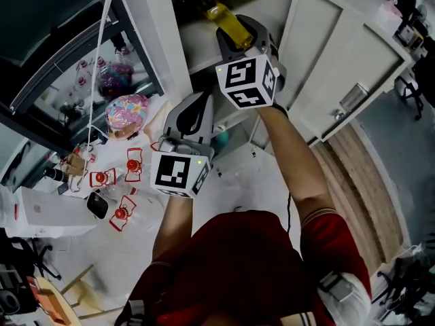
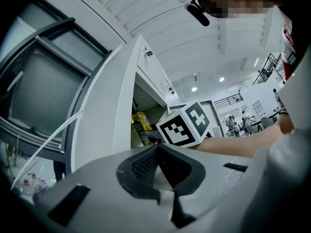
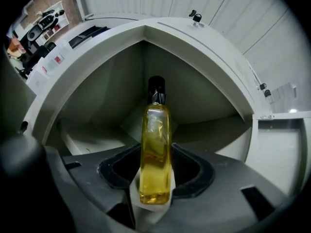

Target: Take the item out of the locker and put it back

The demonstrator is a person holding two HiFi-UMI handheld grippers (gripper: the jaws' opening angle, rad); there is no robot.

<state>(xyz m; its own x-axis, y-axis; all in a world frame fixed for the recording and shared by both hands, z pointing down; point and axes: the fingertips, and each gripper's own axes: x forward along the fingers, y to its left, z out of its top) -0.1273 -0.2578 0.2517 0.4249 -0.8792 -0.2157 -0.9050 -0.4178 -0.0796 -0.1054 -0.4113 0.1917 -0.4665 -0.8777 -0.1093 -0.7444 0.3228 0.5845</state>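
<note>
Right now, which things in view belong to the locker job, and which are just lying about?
Job: clear bottle of yellow liquid with a black cap, gripped in the right gripper; open pale grey metal locker.
Lying about: pink patterned round object; small red-and-white items; long white box.

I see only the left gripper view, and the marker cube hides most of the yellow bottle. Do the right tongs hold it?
Observer: Yes, the right tongs are shut on the bottle, at its lower part.
Operator: Is the cap on?
Observer: Yes, a black cap closes it.
Operator: Is anything else in that locker?
Observer: The right gripper view shows only bare locker walls behind the bottle.
</note>
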